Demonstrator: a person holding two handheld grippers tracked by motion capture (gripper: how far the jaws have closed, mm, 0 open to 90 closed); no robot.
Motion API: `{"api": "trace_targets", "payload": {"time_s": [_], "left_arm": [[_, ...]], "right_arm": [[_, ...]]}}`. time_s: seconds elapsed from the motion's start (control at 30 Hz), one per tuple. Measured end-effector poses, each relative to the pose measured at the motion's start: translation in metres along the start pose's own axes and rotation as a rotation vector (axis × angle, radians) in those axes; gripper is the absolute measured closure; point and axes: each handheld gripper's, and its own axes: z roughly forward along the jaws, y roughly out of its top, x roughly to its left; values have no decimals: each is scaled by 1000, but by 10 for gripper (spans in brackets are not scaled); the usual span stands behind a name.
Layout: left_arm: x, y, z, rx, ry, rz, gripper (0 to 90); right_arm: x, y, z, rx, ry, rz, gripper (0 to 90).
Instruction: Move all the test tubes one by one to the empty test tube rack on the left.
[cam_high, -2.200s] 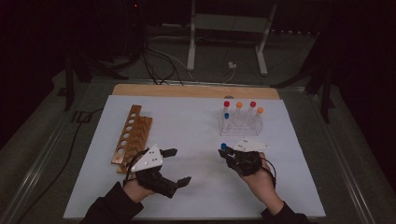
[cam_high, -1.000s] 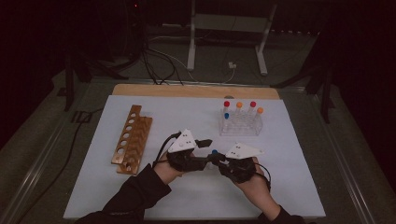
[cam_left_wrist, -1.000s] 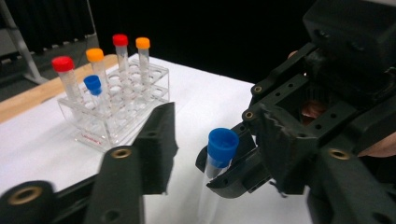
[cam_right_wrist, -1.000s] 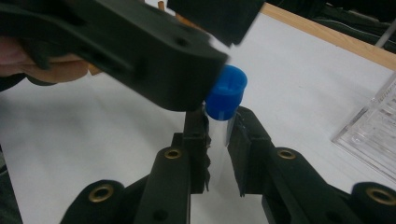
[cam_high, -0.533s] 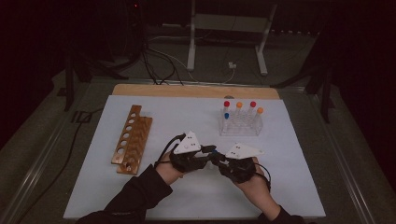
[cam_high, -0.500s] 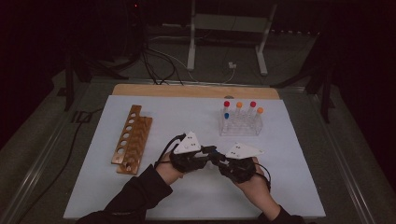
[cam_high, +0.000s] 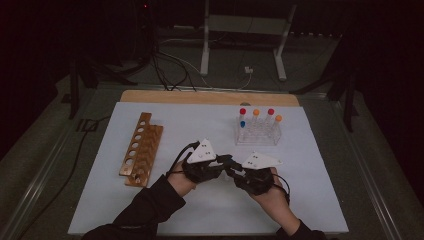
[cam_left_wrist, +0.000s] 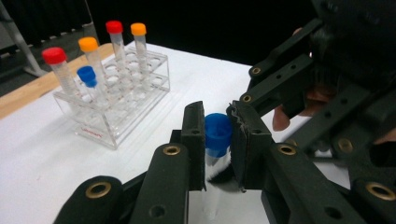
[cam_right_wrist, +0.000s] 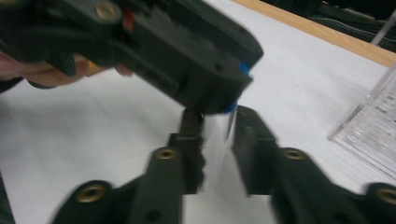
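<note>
I'm holding two grippers tip to tip at mid-table w/ a blue-capped tube between them. My left gripper is clamping its cap. My right gripper has just been opening; its jaws are flanking the clear body, pads not pressing. Clear rack is standing near, beyond them.
</note>
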Motion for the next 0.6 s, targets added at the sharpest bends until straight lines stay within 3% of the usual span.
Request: {"api": "trace_targets", "payload": {"time_s": [0.17, 0.37, 0.6], "left_arm": [[5, 5, -8, -14, 18, -9, 779], [13, 12, -18, -20, 47, -9, 779], [29, 24, -36, -20, 104, -11, 779]], "right_arm": [[-2, -2, 2, -7, -7, 4, 476], [-1, 0, 1, -36, -24, 12, 179], [-5, 3, -5, -79, -27, 37, 75]]}}
